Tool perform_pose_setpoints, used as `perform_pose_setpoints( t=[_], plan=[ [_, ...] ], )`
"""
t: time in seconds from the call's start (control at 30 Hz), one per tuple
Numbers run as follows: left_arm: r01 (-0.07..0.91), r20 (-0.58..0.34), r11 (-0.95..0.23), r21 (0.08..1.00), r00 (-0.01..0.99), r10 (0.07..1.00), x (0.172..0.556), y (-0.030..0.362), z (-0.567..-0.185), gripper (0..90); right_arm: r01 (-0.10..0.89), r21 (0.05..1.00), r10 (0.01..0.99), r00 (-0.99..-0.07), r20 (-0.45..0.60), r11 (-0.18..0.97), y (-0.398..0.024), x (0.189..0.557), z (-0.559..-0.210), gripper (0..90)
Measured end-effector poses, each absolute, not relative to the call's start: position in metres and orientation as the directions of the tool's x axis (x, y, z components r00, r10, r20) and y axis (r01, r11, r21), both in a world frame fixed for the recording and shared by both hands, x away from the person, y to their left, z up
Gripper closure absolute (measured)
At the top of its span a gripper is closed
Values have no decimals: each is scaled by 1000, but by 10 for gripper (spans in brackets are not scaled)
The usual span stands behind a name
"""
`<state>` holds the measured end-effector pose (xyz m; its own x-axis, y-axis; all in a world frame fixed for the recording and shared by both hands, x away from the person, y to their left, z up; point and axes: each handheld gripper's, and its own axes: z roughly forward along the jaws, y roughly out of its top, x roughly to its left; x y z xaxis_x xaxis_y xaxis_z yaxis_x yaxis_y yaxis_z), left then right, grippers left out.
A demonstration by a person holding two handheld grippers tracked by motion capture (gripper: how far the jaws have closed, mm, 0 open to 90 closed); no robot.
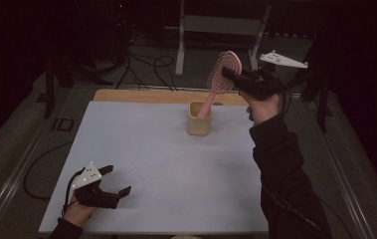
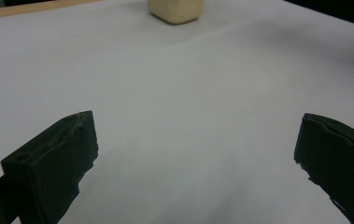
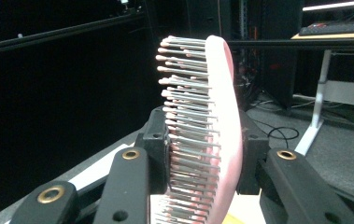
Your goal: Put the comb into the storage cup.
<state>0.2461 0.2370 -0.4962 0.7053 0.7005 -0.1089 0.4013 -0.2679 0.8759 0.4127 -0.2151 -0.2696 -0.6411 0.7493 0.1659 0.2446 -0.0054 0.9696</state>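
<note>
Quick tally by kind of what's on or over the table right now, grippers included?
Hairbrush, pink, held in the right gripper: 1
Cup, cream, brush handle inside it: 1
Grippers, right plus left gripper open over the table: 2
Total: 4

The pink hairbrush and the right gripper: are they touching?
Touching. In the right gripper view, the right gripper has its black jaws pressed on both sides of the pink hairbrush head, bristles against one and the back against the other.
</note>
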Motion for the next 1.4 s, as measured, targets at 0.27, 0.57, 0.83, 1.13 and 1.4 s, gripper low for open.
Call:
perform_pose_setpoints(
  t=[0.27,0.57,0.83,1.13,1.4],
  plan=[
    [396,-103,-262,880,697,710,245,237,-495,1,227,974,777,-612,147,-6,-214,422,-276,648],
    [396,-107,-268,878,709,697,246,237,-496,1,234,972,795,-583,168,-33,-215,435,-291,648],
    [395,-107,-274,877,717,689,245,236,-496,1,232,972,807,-569,160,-29,-210,445,-298,648],
    [392,-112,-266,881,717,688,245,237,-496,1,234,972,822,-555,131,3,-196,455,-312,648],
    [393,-109,-273,878,719,687,245,237,-497,1,243,970,825,-548,139,-2,-193,462,-322,648]
  ],
)
